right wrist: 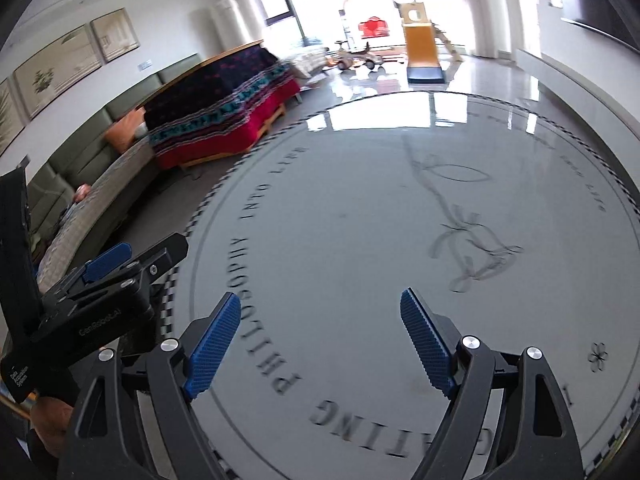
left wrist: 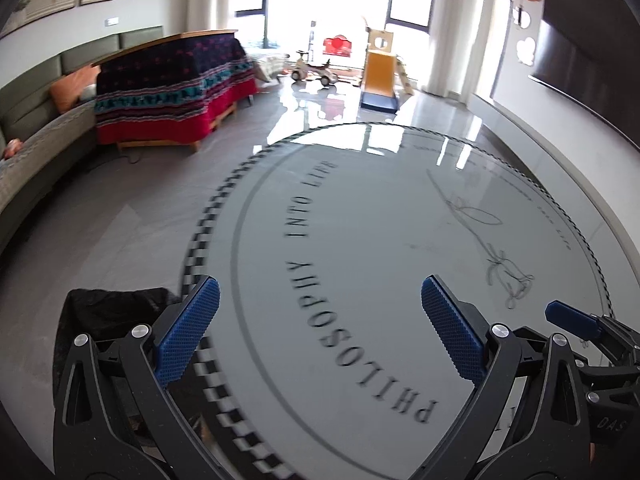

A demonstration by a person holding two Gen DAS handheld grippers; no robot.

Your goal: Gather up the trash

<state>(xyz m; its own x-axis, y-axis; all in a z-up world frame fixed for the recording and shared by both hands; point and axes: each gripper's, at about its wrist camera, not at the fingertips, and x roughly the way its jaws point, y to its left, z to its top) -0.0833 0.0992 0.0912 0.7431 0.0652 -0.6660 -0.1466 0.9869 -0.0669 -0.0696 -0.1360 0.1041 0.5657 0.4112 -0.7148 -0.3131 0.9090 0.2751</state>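
A round glass table [left wrist: 360, 240] with printed lettering and a checkered rim fills both views [right wrist: 360, 220]. No trash shows on it. My left gripper [left wrist: 320, 300] is open and empty over the table's left edge. A black trash bag [left wrist: 104, 312] sits below and left of it, beside the table. My right gripper [right wrist: 320, 312] is open and empty above the table's near side. The left gripper also shows at the left of the right wrist view [right wrist: 120, 272], and the right gripper's fingertip [left wrist: 572, 318] shows at the right of the left wrist view.
A green bench sofa [left wrist: 36, 128] runs along the left wall. A low table under a red and dark patterned cloth [left wrist: 172, 84] stands on the floor beyond. A yellow toy slide [left wrist: 380, 76] and ride-on toys [left wrist: 316, 70] stand by the far windows.
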